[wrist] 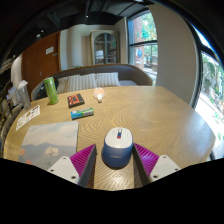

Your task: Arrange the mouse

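Observation:
A blue-grey and white mouse (117, 148) sits on the wooden table (155, 115), between my two fingers. My gripper (115, 152) is open. The magenta pads (84, 158) flank the mouse, with a small gap showing on the left side and the right pad very near it. A pale grey mouse mat (48, 140) lies on the table to the left of the fingers.
Beyond the fingers on the table are a teal box (82, 113), a dark red book (76, 100), a green bottle (50, 90), a small white object (99, 96) and papers (27, 115) at the left. A sofa (95, 78) stands behind the table.

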